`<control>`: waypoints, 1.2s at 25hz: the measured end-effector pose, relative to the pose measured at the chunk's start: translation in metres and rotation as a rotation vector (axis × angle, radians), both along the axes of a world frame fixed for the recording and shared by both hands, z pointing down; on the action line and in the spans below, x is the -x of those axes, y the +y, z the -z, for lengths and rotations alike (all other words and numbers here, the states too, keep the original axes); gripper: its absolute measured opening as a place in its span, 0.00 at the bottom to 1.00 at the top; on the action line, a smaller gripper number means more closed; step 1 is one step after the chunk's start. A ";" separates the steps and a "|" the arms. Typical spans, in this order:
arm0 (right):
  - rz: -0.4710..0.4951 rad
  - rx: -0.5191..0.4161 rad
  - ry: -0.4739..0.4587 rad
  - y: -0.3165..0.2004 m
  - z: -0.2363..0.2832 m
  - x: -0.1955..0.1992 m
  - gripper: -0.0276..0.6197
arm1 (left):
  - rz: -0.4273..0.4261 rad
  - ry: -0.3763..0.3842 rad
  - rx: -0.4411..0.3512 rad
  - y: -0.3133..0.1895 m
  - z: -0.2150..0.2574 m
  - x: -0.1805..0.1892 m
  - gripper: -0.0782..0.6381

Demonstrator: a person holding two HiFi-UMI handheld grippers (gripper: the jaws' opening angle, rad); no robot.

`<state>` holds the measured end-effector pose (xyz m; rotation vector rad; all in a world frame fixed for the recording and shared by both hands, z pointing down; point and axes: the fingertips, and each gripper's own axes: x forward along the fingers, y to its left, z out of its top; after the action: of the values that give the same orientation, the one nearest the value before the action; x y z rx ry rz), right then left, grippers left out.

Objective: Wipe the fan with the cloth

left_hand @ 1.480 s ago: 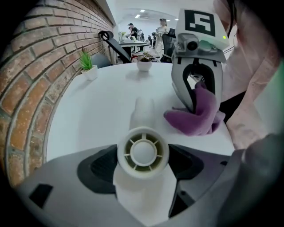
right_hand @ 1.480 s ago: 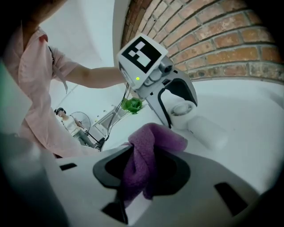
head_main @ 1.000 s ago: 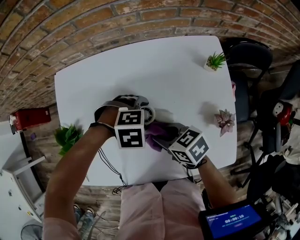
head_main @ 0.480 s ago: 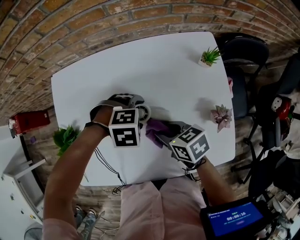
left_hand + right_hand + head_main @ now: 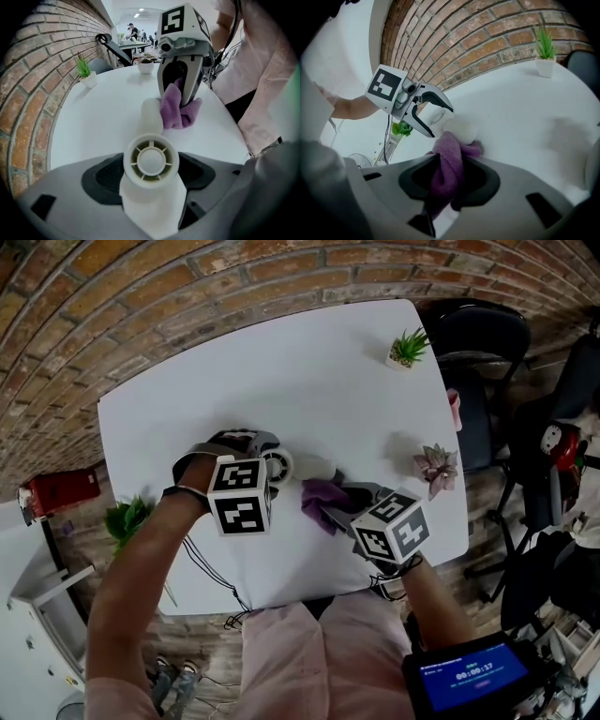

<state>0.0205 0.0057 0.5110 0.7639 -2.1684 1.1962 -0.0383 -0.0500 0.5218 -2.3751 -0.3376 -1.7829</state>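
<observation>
While gripping the small white plastic fan (image 5: 151, 157) between both grey jaws of the left claw (image 5: 151, 177), holds its round ribbed end back toward that claw and its rounded body pointing ahead, close to the white desk (image 5: 328, 381). Pinches the bunched purple terry cloth (image 5: 449, 154) tight between the jaws of the right claw (image 5: 449, 182). Touches the fan's white body with the cloth's loose end, just ahead of the right claw and straight ahead of the left. Faces one claw toward the other across the fan. Farther ahead of the left claw, near the desk's edge: small green plant in a white pot (image 5: 406, 348) and pinkish succulent (image 5: 437, 465), apart from each other.
</observation>
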 end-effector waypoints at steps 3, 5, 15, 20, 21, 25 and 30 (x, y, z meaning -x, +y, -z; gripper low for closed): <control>-0.015 0.002 0.004 0.000 0.000 -0.008 0.22 | -0.003 -0.002 -0.002 0.000 0.000 0.000 0.61; -0.023 0.004 0.007 0.000 0.000 -0.013 0.22 | -0.007 -0.005 -0.003 0.000 0.000 0.001 0.61; -0.022 -0.002 0.028 0.001 -0.001 -0.026 0.22 | -0.023 -0.041 -0.013 0.014 -0.001 0.018 0.61; -0.026 -0.007 0.050 0.001 -0.001 -0.031 0.22 | -0.034 -0.076 -0.023 0.024 -0.003 0.031 0.61; -0.043 -0.010 0.056 -0.002 -0.001 -0.035 0.22 | -0.052 -0.087 -0.026 0.027 -0.003 0.035 0.61; -0.076 -0.059 0.087 -0.025 0.007 -0.051 0.22 | -0.122 -0.118 -0.041 0.046 -0.004 0.041 0.61; 0.104 -0.186 0.115 -0.040 0.024 -0.026 0.22 | -0.150 -0.142 -0.065 0.053 -0.006 0.039 0.61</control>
<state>0.0469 -0.0340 0.4874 0.7658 -2.2157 0.8861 -0.0776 0.0029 0.5274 -2.1253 -0.4547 -1.8664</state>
